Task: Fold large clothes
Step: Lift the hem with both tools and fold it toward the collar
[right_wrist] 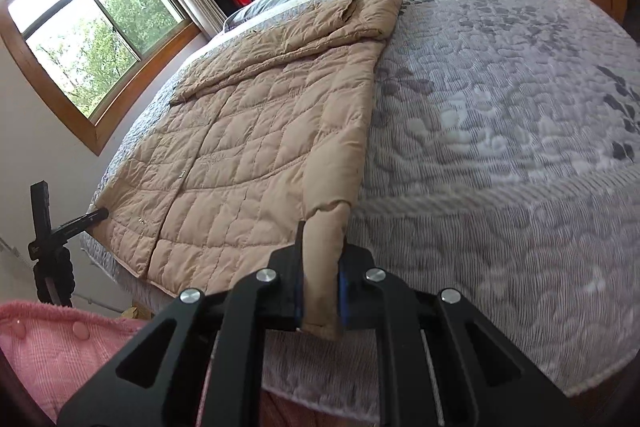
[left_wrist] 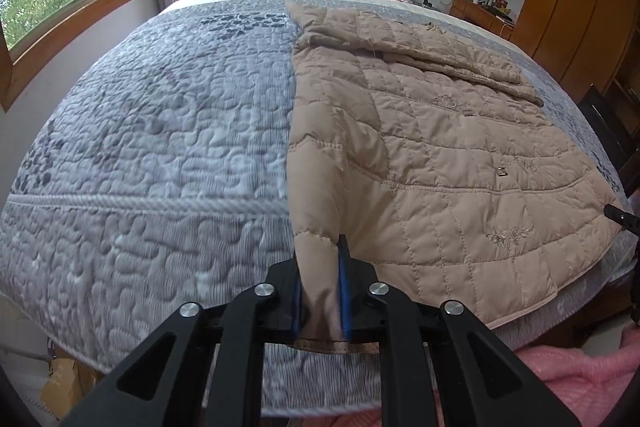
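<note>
Left wrist view: grey quilted bedspread [left_wrist: 160, 131] across the left, then tan quilted coat [left_wrist: 420, 147] laid flat on the right half of the bed, one sleeve [left_wrist: 452, 63] folded across its upper part. Left gripper [left_wrist: 320, 267] clamped on the coat's near left hem edge, cloth bunched between the blue pads. Pink fleece garment [left_wrist: 580, 379] at the lower right corner. Right wrist view: wood-framed window [right_wrist: 100, 39] and a black stand [right_wrist: 48, 227] at left, pink fleece below, coat [right_wrist: 260, 131] spread mid-left, bedspread [right_wrist: 500, 147] filling the right. Right gripper [right_wrist: 320, 263] pinched on a folded coat edge at the hem, fabric standing up between its pads.
</note>
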